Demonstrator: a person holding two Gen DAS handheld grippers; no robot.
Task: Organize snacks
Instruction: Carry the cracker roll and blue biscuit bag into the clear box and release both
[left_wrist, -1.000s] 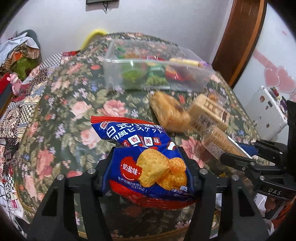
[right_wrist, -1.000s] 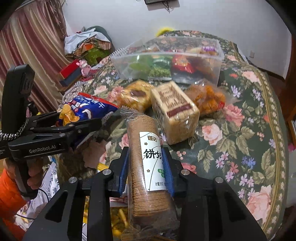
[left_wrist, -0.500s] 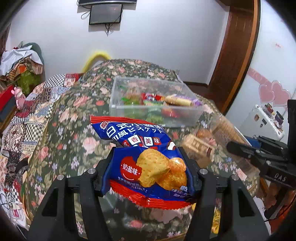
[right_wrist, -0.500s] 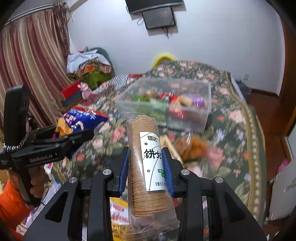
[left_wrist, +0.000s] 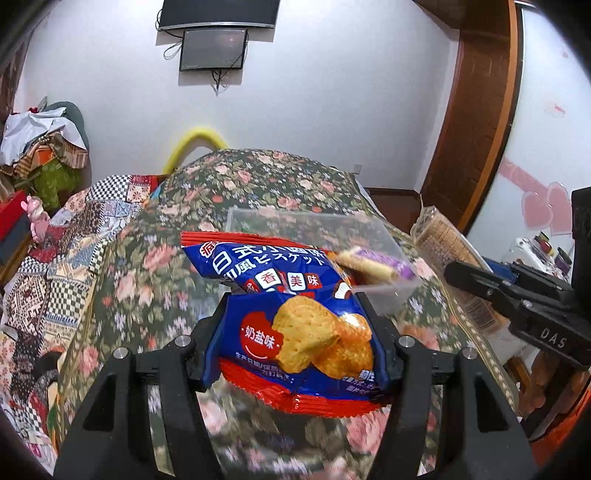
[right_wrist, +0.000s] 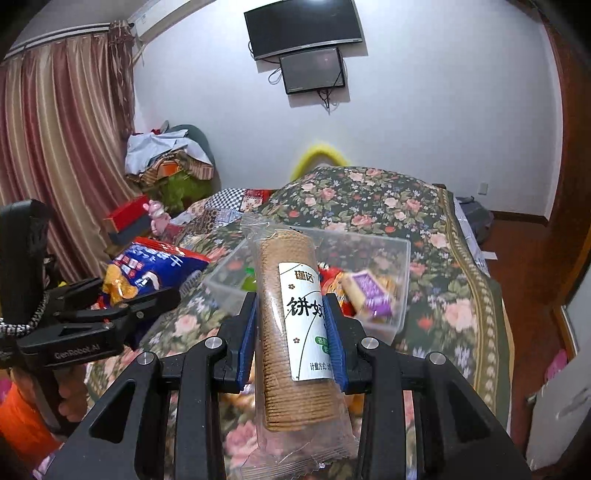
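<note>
My left gripper (left_wrist: 295, 317) is shut on a blue and red biscuit bag (left_wrist: 291, 314) and holds it in the air in front of the clear plastic bin (left_wrist: 388, 240). My right gripper (right_wrist: 291, 325) is shut on a clear sleeve of round brown biscuits (right_wrist: 291, 325), held upright above the table, with the same bin (right_wrist: 402, 266) behind it. The bin holds several snack packs, among them a purple-wrapped one (right_wrist: 369, 291). The left gripper and its bag (right_wrist: 147, 269) show at the left of the right wrist view. The right gripper (left_wrist: 517, 295) and its sleeve (left_wrist: 443, 243) show at the right of the left wrist view.
The table wears a dark floral cloth (right_wrist: 369, 199). A patchwork-covered surface (left_wrist: 55, 240) with piled clothes (right_wrist: 166, 155) lies to the left. A wooden door (left_wrist: 476, 110) stands at the right. Two screens (right_wrist: 306, 37) hang on the far wall.
Both grippers have risen with their snacks and moved towards the bin. The table and the loose snacks on it have dropped out of sight below.
</note>
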